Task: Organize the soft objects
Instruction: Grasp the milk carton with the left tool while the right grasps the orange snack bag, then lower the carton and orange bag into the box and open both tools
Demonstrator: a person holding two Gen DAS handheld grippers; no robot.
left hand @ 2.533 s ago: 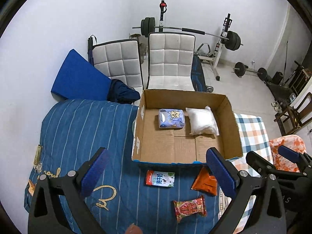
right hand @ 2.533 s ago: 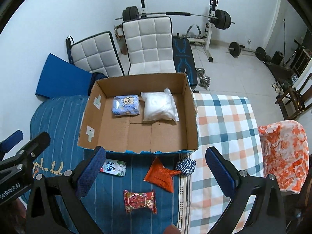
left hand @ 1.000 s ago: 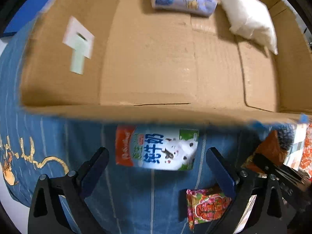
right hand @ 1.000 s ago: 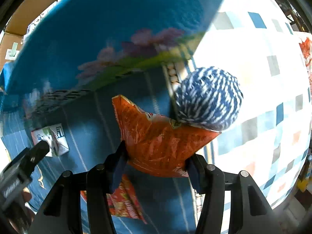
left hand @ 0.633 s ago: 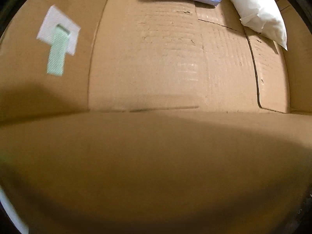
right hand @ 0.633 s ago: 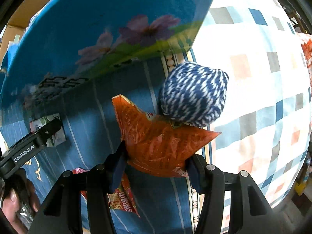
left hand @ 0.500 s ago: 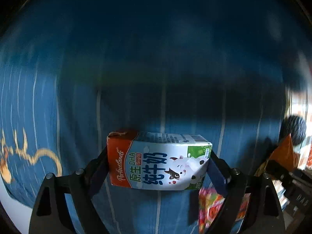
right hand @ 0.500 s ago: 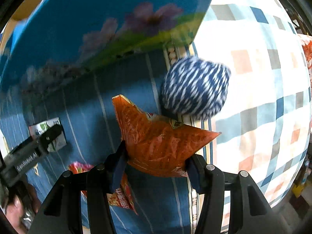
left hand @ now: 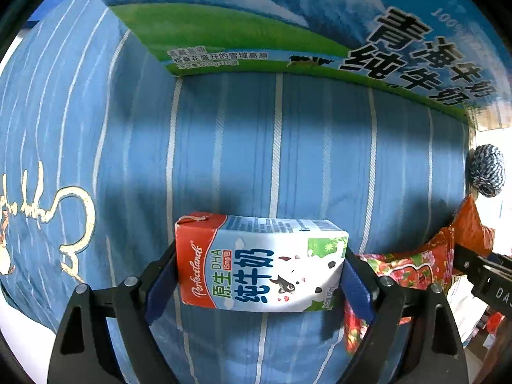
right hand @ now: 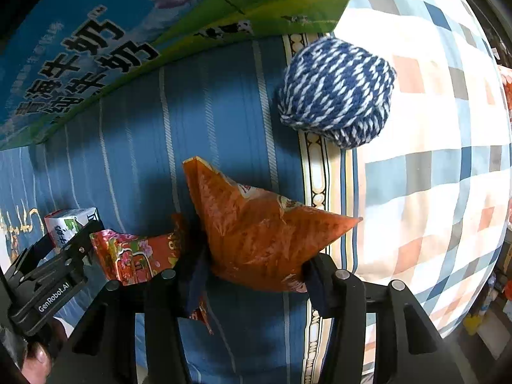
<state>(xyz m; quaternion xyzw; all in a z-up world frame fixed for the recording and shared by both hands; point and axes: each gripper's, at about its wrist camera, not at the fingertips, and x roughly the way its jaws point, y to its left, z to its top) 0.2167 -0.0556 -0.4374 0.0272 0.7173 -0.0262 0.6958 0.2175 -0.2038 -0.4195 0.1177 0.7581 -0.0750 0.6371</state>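
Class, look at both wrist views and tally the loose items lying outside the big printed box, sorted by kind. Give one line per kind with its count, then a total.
Milk cartons: 1, the milk carton in the left gripper
Snack packets: 2, the orange packet in the right gripper and the red floral packet
Yarn balls: 1, the blue-and-white yarn ball
Total: 4

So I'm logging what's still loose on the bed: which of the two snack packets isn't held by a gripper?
The red flowered packet lies free on the blue striped cover, between the grippers. The plain orange packet is the one pinched in the right gripper.
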